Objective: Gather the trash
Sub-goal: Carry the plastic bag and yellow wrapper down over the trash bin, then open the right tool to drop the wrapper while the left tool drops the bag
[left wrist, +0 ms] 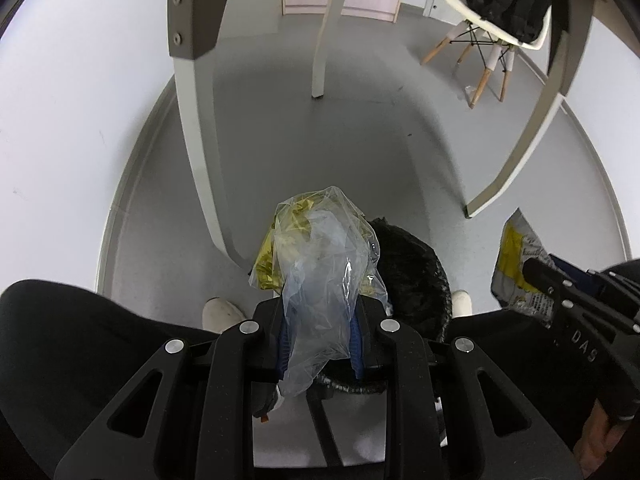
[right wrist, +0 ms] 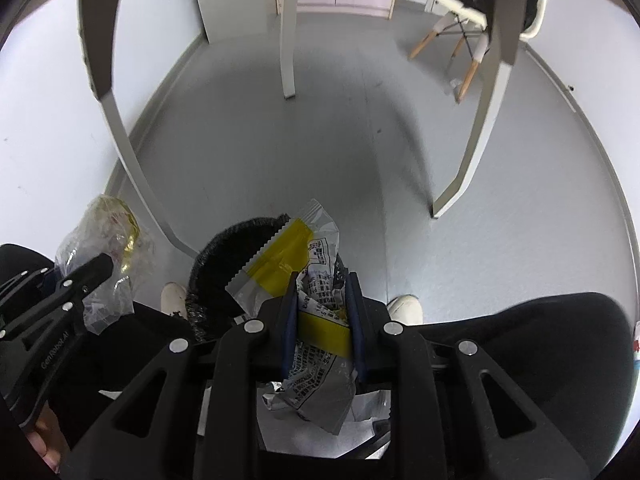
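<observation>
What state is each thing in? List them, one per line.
left tool: shut on the clear plastic bag
right tool: shut on the yellow and silver wrapper
clear plastic bag: crumpled, held up off the floor, yellow scraps inside
yellow and silver wrapper: torn open, creased, pinched between the pads
black bin: open, lined, standing on the floor below both tools
chair: upright, a black backpack on its seat

Open grey floor (right wrist: 340,140) ahead btwn table legs (right wrist: 288,40). Black-lined bin (left wrist: 412,276) directly below; knees, shoes (right wrist: 406,308) crowd both sides.
</observation>
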Demonstrator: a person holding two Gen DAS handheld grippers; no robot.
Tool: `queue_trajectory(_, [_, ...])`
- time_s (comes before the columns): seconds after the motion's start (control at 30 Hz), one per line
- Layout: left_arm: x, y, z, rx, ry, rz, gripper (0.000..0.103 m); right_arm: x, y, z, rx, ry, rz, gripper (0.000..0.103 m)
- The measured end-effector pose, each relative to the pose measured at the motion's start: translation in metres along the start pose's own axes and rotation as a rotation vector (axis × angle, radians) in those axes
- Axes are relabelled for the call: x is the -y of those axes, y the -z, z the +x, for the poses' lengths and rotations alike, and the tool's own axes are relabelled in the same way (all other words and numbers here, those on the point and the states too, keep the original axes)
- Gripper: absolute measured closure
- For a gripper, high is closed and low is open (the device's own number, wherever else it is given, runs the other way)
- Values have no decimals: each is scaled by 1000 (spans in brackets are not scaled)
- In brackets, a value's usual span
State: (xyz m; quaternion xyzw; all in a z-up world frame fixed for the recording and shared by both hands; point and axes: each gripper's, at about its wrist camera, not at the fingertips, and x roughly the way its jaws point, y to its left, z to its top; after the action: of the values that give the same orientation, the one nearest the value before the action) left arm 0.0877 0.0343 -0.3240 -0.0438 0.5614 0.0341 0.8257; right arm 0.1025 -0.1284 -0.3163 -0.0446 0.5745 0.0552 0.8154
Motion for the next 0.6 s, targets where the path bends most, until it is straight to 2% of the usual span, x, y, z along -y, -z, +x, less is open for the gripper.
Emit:
queue_trajectory(0.27, [1,-1,45,-70,-37,23,81,-13,-12,53,-88,-22,-19,81])
queue_trajectory(0.43, [2,-2,56,-88,-45,22,81,-26,-17,75,-112,-28,-63,80])
queue_trajectory(0.6, [0,0,59,-97,-42,14,81,-24,-14,76,-107,-22,-70,67])
